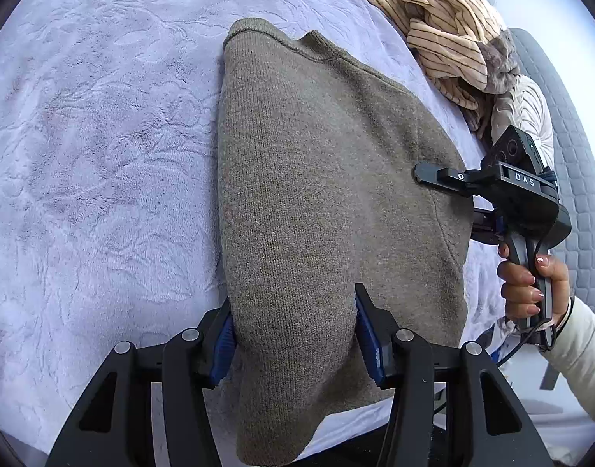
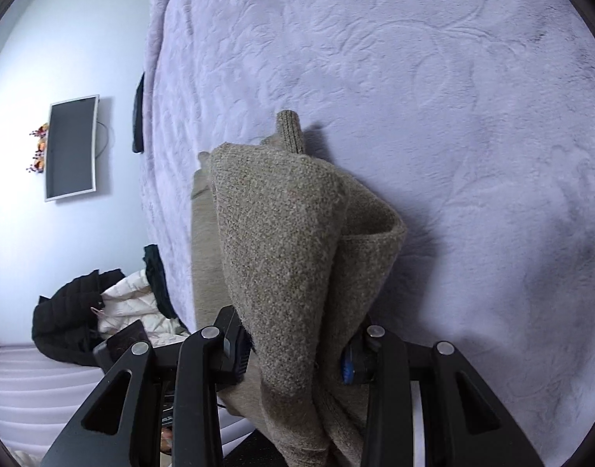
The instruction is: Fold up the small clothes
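A grey-brown knit sweater (image 1: pixel 320 179) lies on the lilac plush blanket (image 1: pixel 95 155). My left gripper (image 1: pixel 295 338) is closed on the sweater's near edge; its blue-padded fingers (image 1: pixel 369 344) press the fabric from both sides. My right gripper (image 1: pixel 445 190) shows in the left wrist view at the sweater's right edge, with one finger above the cloth and one below. In the right wrist view the right gripper (image 2: pixel 297 354) is shut on a lifted fold of the sweater (image 2: pixel 281 241); a ribbed cuff (image 2: pixel 291 132) sticks out beyond it.
A pile of tan striped and other clothes (image 1: pixel 445 35) lies at the blanket's far right. A black jacket and white quilted item (image 2: pixel 99 303) lie off the bed's edge, below a wall screen (image 2: pixel 69 146). The blanket (image 2: pixel 414 97) stretches wide beyond the sweater.
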A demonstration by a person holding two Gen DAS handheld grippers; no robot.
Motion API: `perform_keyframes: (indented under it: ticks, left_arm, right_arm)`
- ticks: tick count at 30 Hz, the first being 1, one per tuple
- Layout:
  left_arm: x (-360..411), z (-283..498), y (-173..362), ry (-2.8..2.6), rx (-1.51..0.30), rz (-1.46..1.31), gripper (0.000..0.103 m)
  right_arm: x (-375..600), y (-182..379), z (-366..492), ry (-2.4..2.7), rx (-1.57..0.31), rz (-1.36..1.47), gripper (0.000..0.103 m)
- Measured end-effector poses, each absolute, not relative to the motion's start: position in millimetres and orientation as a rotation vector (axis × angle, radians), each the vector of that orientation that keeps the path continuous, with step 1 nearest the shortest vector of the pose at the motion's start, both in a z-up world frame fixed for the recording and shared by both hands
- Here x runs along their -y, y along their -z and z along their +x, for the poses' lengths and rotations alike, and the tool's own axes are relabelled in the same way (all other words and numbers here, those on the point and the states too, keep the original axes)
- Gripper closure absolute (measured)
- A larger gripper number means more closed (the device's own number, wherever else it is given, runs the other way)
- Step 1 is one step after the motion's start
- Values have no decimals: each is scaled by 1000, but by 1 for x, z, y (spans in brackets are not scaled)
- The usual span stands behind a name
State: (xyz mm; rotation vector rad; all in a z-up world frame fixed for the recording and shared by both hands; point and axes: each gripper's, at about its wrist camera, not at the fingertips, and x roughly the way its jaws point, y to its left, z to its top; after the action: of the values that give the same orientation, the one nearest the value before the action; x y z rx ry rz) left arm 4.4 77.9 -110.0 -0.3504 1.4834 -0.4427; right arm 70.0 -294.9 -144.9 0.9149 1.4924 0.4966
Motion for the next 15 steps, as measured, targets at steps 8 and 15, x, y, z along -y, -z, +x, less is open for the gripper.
perform_keyframes:
  ticks: [8,15]
  left_arm:
    - [-68,7,110,384,-1496,-318,41]
    - [-59,7,105,352,-1490,-275,41]
  right_arm:
    - [300,148,71,-449,-1531,862,61]
    - [303,138,69,-397,-1560,723,51]
